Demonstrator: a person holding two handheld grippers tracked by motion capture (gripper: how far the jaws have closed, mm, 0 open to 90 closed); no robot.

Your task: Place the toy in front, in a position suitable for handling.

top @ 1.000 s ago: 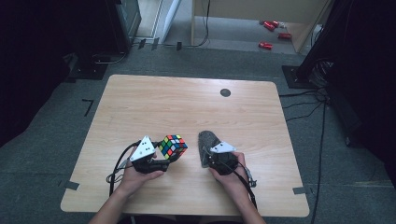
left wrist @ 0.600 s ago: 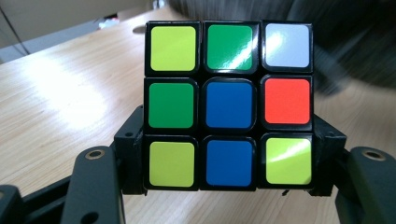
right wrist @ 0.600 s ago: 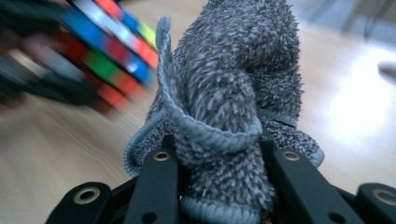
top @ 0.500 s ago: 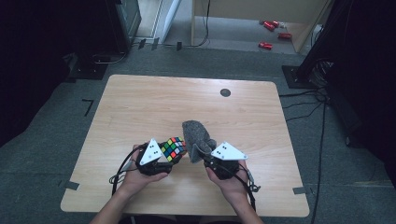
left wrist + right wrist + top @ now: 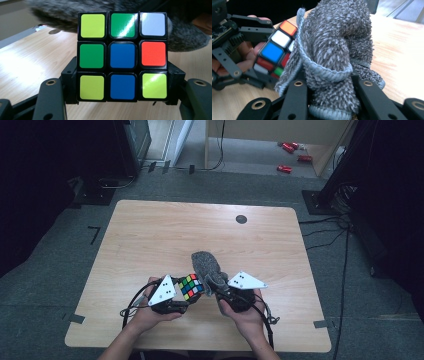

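Light wooden table [image 5: 165,235]; small dark round disc [image 5: 241,219] near far edge.

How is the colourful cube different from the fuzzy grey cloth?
The puzzle cube is hard, square-edged and shiny, with bright colour squares; the grey cloth is soft, fuzzy, crumpled and a single grey. The cube sits in the left gripper, the cloth in the right gripper. Both are gripped and lifted above the wooden table, close beside each other.

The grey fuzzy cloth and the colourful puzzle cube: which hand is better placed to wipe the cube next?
The right. Its gripper is shut on the grey fuzzy cloth, which already reaches the colourful puzzle cube. The left gripper is shut on the cube, so it can only hold it steady.
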